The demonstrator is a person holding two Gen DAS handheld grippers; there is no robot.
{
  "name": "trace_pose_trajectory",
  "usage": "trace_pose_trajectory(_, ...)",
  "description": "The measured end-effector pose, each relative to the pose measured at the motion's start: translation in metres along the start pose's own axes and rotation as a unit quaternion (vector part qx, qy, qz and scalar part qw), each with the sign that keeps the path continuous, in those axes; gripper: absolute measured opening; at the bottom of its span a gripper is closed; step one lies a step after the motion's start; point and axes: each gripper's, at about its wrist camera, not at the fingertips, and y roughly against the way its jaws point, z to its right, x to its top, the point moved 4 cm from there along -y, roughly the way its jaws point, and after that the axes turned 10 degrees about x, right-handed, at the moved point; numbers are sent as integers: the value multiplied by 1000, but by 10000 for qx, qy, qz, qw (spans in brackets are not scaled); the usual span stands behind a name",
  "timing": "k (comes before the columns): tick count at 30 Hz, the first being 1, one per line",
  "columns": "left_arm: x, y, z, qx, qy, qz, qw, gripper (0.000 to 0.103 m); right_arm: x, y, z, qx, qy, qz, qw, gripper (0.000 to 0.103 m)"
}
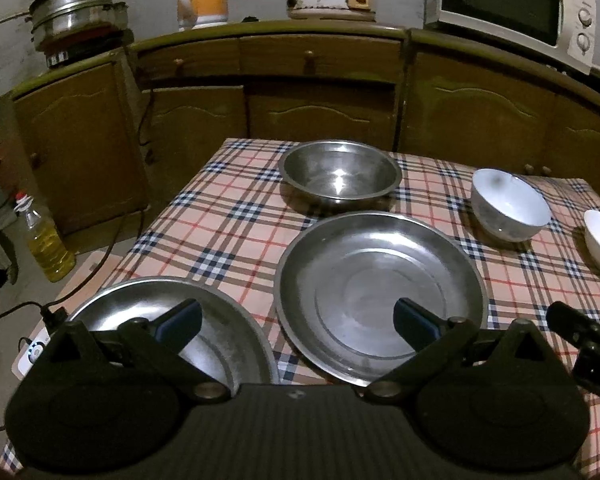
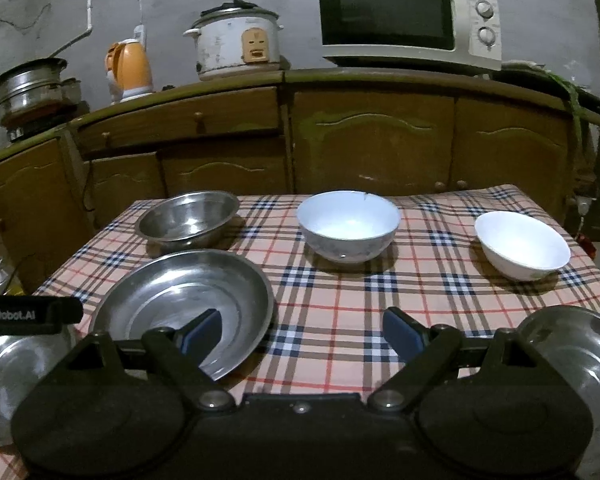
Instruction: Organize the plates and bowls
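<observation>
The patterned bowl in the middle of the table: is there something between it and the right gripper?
Nothing visible. In the right wrist view the right gripper is open and empty, and only bare checked tablecloth lies between its fingers and the patterned bowl. The steel plate sits left of that path, the plain white bowl right of it.

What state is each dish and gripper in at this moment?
left gripper: open, empty.
right gripper: open, empty.
steel bowl: upright, empty.
middle steel plate: flat on cloth, empty.
left steel plate: flat, empty.
right steel plate: at table edge, partly hidden.
grey-patterned bowl: upright, empty.
plain white bowl: upright, empty.
microwave: door closed.
</observation>
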Motion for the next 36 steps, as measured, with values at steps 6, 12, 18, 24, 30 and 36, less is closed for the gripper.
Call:
trace_pose_trajectory(6, 0, 2, 5, -116, -38, 48, 9999, 103, -1, 3, 3, -127, -128, 47, 9998, 103)
trace_pose_trajectory(12, -6, 11, 13, -265, -102, 75, 9996, 103, -5, 14, 6, -264, -259, 67, 9993, 103)
trace_pose_trajectory(18, -27, 29, 30, -540, -213, -5, 9983, 103, -16, 43, 8, -491, -293, 140, 9983, 103)
trace_pose_trajectory(24, -48, 50, 45, -770, -348, -77, 9964, 103, -30, 79, 17, -751, -453, 117, 9961, 103)
trace_pose_trajectory(30, -50, 69, 50, -860, -458, 78, 9952, 103, -35, 98, 27, -839, -588, 117, 9947, 103)
trace_pose_trajectory(36, -49, 74, 53, -860, -447, 163, 9952, 103, -34, 103, 26, -832, -581, 165, 9947, 103)
